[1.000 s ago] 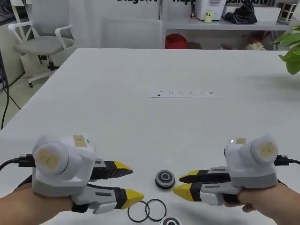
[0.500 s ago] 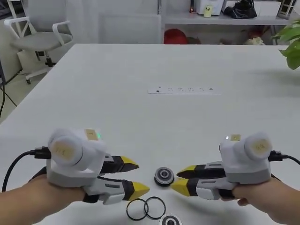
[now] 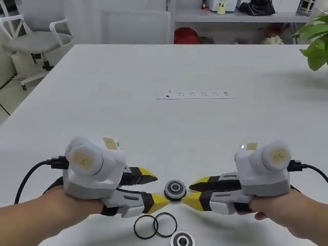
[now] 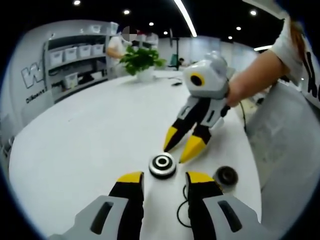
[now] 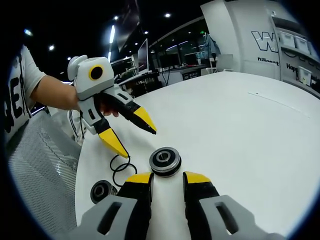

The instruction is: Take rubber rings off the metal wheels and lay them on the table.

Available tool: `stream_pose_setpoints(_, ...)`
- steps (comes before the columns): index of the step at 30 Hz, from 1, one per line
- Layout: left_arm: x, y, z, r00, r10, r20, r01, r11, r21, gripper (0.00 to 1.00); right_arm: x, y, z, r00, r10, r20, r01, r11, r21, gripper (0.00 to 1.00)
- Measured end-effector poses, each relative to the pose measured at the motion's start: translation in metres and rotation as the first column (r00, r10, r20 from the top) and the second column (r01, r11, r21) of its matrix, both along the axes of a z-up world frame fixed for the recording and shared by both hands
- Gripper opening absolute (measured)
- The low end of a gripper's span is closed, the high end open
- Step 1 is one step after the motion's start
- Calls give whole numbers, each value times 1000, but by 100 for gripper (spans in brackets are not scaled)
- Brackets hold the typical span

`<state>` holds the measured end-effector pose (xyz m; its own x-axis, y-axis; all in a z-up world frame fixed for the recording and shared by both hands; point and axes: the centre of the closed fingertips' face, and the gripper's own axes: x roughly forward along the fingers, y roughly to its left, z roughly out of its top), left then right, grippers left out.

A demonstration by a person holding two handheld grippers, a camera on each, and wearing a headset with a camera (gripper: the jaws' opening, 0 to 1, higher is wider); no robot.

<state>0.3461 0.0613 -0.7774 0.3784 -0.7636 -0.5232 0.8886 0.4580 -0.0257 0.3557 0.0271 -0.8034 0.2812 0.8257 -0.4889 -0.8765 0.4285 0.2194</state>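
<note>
A small metal wheel with a dark band lies flat near the table's front edge. My left gripper stands open just left of it, and my right gripper stands open just right of it, tips almost at its rim. In the left gripper view the wheel sits just ahead of my open left gripper, with the right gripper beyond it. From the right gripper the wheel lies just past the tips. Two loose black rubber rings overlap on the table. A second wheel lies nearest me.
A white power strip lies mid-table. A potted plant stands at the far right. An office chair is beyond the table's left corner, and shelves line the back wall. Cables trail from both grippers.
Both grippers have moved inward toward the wheel from either side, narrowing the gap around it. The head camera has tilted, shifting the scene. The wheels and rings have not moved.
</note>
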Motion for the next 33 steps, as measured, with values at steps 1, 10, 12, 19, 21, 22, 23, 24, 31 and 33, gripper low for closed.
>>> stream_pose_setpoints(1, 1, -1, 0, 1000, -1, 1, 1, 1000, 1, 34, 0, 0, 0, 1000, 0, 0, 0, 1000, 1, 21)
stream_pose_setpoints(10, 6, -13, -2, 1000, -12, -1, 12, 1000, 2, 30, 2, 1, 1, 1000, -1, 2, 1, 1000, 5, 21)
stream_pose_setpoints(12, 7, -15, -3, 1000, -14, -6, 14, 1000, 1, 29, 2, 1, 1, 1000, 1, 4, -2, 1000, 5, 21)
stream_pose_setpoints(19, 11, -22, -8, 1000, -10, -17, 9, 1000, -3, 25, 1, 2, 1, 1000, 1, 4, -1, 1000, 11, 21)
stream_pose_setpoints(21, 12, -23, -9, 1000, -8, -18, 8, 1000, -1, 25, 1, 2, 0, 1000, 1, 4, -2, 1000, 11, 21)
stream_pose_setpoints(22, 12, -23, -9, 1000, -7, -19, 7, 1000, 0, 24, 1, 2, 0, 1000, 2, 3, -2, 1000, 11, 21)
stream_pose_setpoints(23, 13, -23, -10, 1000, -6, -20, 6, 1000, 0, 24, 1, 2, 0, 1000, 2, 2, -2, 1000, 11, 21)
stream_pose_setpoints(24, 13, -23, -10, 1000, -6, -20, 6, 1000, 1, 23, 1, 2, -1, 1000, 1, 0, -1, 1000, 11, 21)
stream_pose_setpoints(31, 13, -21, -12, 1000, -7, -12, 7, 1000, 11, 20, 1, 4, -1, 1000, 2, -1, -2, 1000, 14, 21)
stream_pose_setpoints(33, 14, -20, -12, 1000, -1, -6, 1, 1000, 16, 18, 1, 4, -1, 1000, 2, 0, -2, 1000, 15, 21)
